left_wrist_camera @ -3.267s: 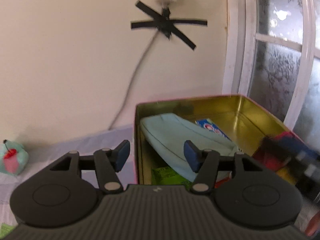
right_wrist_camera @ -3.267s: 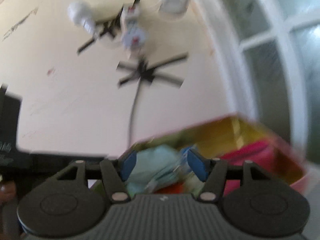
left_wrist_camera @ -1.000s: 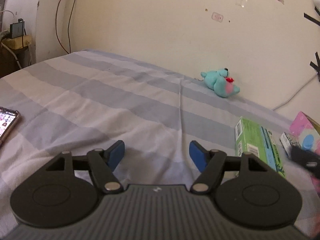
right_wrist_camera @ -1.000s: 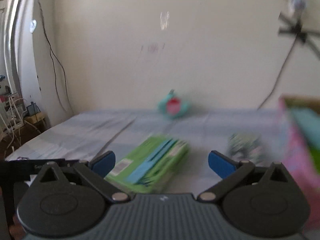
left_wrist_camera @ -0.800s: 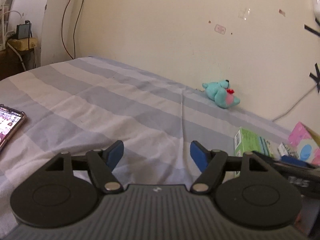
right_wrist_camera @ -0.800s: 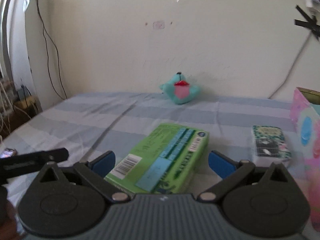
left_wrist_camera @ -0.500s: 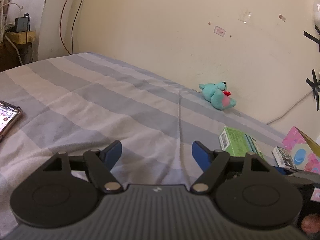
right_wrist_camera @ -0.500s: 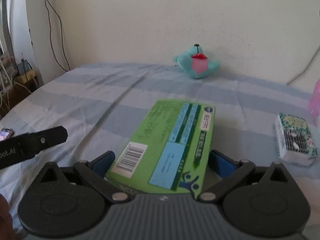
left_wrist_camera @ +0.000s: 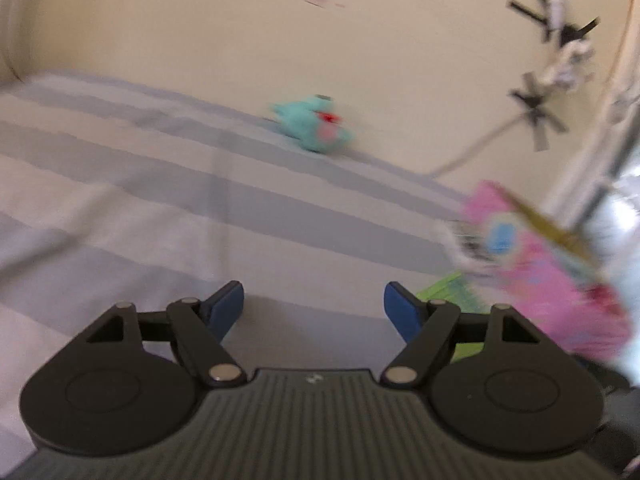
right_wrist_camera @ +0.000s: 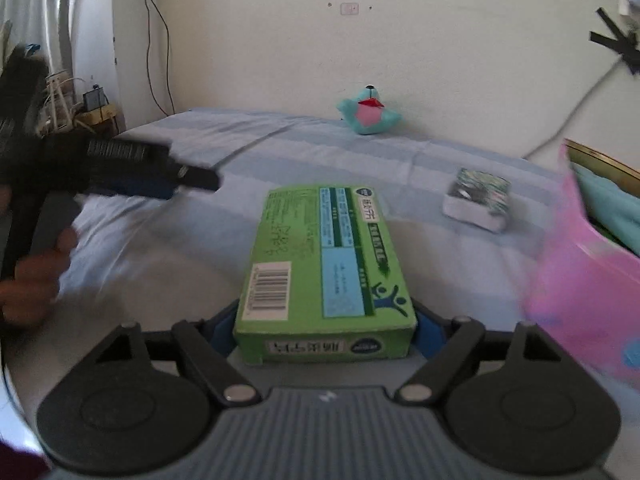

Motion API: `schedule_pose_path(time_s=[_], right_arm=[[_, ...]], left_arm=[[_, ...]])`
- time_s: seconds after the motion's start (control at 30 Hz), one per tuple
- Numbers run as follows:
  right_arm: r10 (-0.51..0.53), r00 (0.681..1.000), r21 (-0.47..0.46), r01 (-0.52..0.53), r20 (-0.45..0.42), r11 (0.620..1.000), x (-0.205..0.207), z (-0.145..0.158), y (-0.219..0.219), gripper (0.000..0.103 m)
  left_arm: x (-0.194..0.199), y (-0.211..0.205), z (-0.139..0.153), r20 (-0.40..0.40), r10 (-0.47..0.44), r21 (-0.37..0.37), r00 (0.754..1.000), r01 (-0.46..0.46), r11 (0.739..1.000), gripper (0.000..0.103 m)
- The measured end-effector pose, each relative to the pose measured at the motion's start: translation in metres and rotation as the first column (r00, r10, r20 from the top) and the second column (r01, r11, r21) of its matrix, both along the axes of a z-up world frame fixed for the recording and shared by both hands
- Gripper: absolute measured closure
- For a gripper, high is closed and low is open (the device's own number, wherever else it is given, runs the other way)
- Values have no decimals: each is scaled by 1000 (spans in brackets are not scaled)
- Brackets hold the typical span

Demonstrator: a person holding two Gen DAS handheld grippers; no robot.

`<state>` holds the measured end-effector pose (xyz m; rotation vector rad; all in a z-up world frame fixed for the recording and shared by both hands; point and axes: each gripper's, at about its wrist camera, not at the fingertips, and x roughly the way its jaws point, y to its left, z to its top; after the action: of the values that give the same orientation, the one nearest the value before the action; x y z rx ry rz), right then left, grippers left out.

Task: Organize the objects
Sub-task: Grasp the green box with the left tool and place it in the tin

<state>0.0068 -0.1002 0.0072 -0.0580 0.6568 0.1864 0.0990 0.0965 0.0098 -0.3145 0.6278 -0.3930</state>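
A green box lies on the striped bed sheet, its near end between the blue pads of my right gripper, which press its two sides. A pink tin with a gold inside stands at the right, a light-blue pouch in it. A small patterned packet lies between box and tin. My left gripper is open and empty above the sheet; the blurred pink tin and a green box corner sit to its right.
A teal plush toy lies by the back wall, also in the left wrist view. The left gripper and the hand holding it show at the left of the right wrist view. A cable and taped sockets are on the wall.
My right gripper moved onto the green box and closed on its near end. My left gripper swung right, bringing the pink tin into its view.
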Motion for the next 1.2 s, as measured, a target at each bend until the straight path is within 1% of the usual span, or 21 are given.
schedule_pose_path(time_s=[0.07, 0.1, 0.13, 0.17, 0.2, 0.27, 0.3, 0.33, 0.37, 0.43, 0.47, 0.53, 0.6, 0.63, 0.73, 0.77, 0.87, 0.97, 1.1, 1.13, 1.2], right_arm=[[7, 1000, 8, -7, 1, 1000, -12, 0, -7, 19], [15, 1000, 7, -15, -1, 1000, -17, 0, -9, 17], [17, 1000, 6, -17, -2, 1000, -22, 0, -13, 14], [3, 1000, 1, -3, -1, 1000, -28, -1, -17, 7], [-9, 1000, 3, 9, 2, 1000, -32, -2, -23, 6], [-44, 999, 29, 44, 10, 999, -44, -4, -37, 7], [-59, 998, 29, 58, 17, 998, -48, -4, -42, 11], [-73, 997, 23, 72, 27, 997, -52, -3, -46, 12], [-110, 993, 7, 110, 31, 994, -56, -3, -51, 12], [-146, 989, 25, 146, 32, 989, -61, -4, -61, 12], [-150, 988, 50, 148, 32, 988, -64, -4, -66, 12], [-132, 990, 58, 130, 38, 990, -66, -3, -66, 12], [-96, 994, 43, 94, 45, 995, -66, -3, -62, 12], [-83, 995, 40, 81, 48, 996, -64, -3, -59, 13], [-30, 997, 51, 27, 64, 998, -60, -4, -54, 34], [-29, 997, 39, 26, 66, 999, -61, -3, -51, 34], [-38, 993, 43, 33, 108, 999, -72, 11, -58, 38], [-68, 976, 35, 62, 207, 997, -84, 49, -87, 39], [-141, 949, 17, 142, 283, 990, -76, 112, -160, 41], [-162, 944, 6, 167, 286, 986, -69, 126, -183, 41], [-197, 943, -28, 212, 267, 977, -51, 141, -223, 41]], left_arm=[[2, -13, 3, -22, -67, -46, 998, 66, 997, 24], [2, -22, 5, -18, -97, -34, 995, 96, 995, 24], [1, -34, 7, -5, -126, -3, 992, 126, 992, 24], [0, -47, 9, 9, -159, 35, 987, 158, 987, 24], [0, -59, 9, 20, -201, 68, 979, 199, 978, 24], [4, -79, 5, 6, -260, 102, 966, 258, 961, 25], [8, -87, 2, -15, -281, 103, 959, 281, 954, 26], [10, -93, -3, -37, -303, 97, 952, 305, 947, 30], [10, -98, -6, -50, -326, 87, 944, 329, 940, 30], [5, -104, -7, -42, -344, 91, 938, 347, 934, 32], [2, -106, -8, -52, -364, 77, 930, 367, 927, 33], [-7, -109, -10, -66, -391, 59, 918, 395, 917, 33], [-18, -113, -10, -58, -378, 85, 924, 382, 920, 32], [-23, -113, -10, -62, -377, 81, 924, 381, 921, 31], [-35, -116, -9, -76, -372, 78, 925, 378, 923, 35], [-39, -121, -6, -74, -358, 97, 931, 364, 926, 35], [-45, -132, 17, -43, -352, 124, 935, 355, 927, 37], [-38, -160, 58, -4, -392, 98, 920, 390, 915, 37], [-1, -235, 121, 41, -443, 72, 896, 439, 895, 36], [12, -261, 135, 50, -454, 72, 890, 450, 890, 36], [33, -309, 150, 79, -483, 106, 872, 475, 874, 36]])
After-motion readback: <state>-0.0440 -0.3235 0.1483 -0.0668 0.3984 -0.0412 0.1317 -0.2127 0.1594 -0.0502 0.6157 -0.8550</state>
